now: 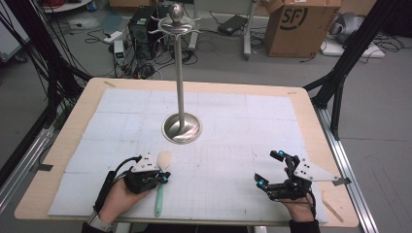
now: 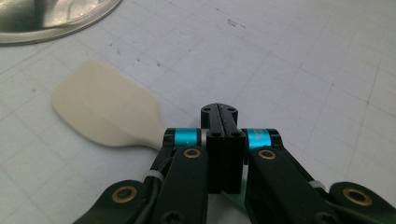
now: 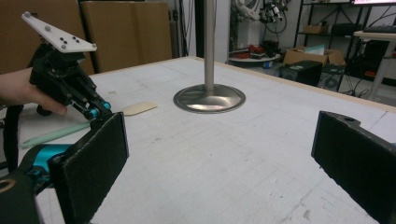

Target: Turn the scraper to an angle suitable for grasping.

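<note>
While the left gripper (image 1: 163, 175) sits low over the near left part of the white mat (image 1: 228, 121), its jaws are pressed together, and its own camera shows them meeting flat against each other right above the neck of a spatula (image 1: 162, 180). Whether they actually pinch the spatula or only rest over it I cannot tell, because the handle passes out of sight beneath the jaws. The spatula lies flat on the mat, its cream blade (image 2: 105, 112) pointing away from the person toward the stand and its pale green handle (image 1: 159, 199) running back toward the near table edge, just beside the left hand (image 1: 119, 196). The right gripper (image 1: 270, 169) rests on the near right part of the mat, well apart from the spatula, with its jaws spread wide and nothing between them; its own view shows one black pad (image 3: 95, 163) at each side with bare mat in the gap. A metal stand (image 1: 180, 73) rises from a round base (image 1: 181, 127) near the middle of the mat, beyond the blade and not touching it.
</note>
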Demonstrator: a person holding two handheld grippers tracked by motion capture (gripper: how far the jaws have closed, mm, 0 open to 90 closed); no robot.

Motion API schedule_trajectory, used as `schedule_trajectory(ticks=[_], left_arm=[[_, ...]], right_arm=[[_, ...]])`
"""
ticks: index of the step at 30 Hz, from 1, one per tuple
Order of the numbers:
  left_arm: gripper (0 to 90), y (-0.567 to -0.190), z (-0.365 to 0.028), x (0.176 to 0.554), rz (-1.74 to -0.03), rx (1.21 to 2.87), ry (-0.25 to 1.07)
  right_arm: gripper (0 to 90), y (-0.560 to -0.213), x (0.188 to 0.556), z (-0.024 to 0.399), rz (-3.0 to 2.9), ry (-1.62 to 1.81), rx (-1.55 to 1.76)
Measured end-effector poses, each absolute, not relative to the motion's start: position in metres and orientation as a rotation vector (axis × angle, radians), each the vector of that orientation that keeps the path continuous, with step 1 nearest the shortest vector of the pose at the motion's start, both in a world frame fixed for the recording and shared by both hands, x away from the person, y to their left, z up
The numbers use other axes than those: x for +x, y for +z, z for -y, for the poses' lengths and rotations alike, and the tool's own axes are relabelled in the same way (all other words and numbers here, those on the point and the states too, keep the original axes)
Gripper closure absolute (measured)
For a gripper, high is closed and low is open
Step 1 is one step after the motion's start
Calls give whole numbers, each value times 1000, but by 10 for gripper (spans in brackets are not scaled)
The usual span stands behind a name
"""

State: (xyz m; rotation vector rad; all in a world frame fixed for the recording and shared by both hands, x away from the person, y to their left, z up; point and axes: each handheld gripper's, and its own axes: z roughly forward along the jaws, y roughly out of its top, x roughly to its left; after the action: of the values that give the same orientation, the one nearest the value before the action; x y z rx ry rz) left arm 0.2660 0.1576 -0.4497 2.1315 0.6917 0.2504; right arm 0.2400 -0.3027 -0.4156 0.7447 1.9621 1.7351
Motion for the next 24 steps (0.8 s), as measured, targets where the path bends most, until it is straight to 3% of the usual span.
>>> schedule_trajectory(ticks=[17, 24], left_arm=[[900, -434, -193, 228, -676, 2056, 348], [900, -444, -205, 217, -719, 2072, 324]], right_arm=[[25, -415, 244, 299, -1966, 1739, 735], [25, -415, 245, 295, -1978, 1739, 735]])
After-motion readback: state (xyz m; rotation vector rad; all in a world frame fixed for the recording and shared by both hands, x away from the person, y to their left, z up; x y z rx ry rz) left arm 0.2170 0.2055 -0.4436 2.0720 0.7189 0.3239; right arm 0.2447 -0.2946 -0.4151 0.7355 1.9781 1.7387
